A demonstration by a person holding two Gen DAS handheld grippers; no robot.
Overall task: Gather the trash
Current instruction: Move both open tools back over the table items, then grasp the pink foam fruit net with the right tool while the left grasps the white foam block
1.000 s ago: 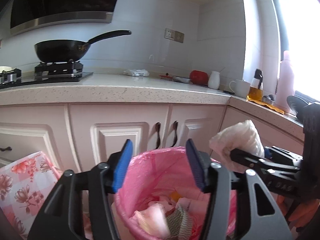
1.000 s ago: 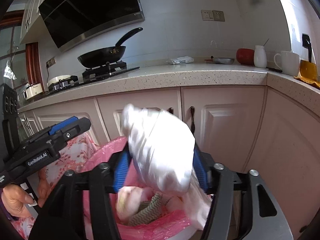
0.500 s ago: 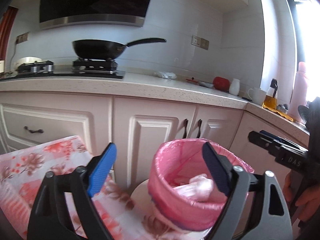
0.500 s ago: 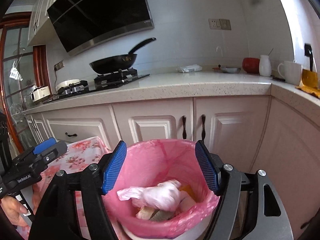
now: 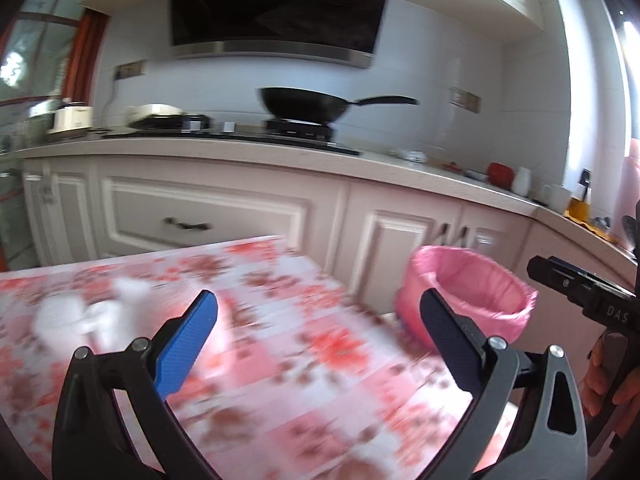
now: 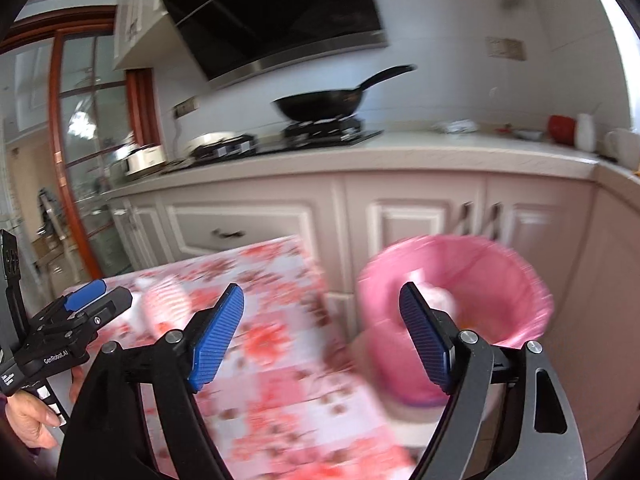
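Left wrist: wok [image 5: 306,105] beyond floral table [image 5: 280,340]

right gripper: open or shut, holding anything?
Open and empty. The right gripper has its blue pads spread wide with nothing between them; behind the gap lie the floral tablecloth and the pink-lined bin.

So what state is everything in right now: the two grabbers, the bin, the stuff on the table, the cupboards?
Left gripper: open, empty.
Right gripper: open, empty.
Pink-lined round trash bin: upright, uncovered, white trash inside.
Crumpled white trash: lying loose on the table, blurred.
Floral pink tablecloth table: covered, holds trash.
Black frying pan: sitting on the stove.
Pale cabinet doors: closed.
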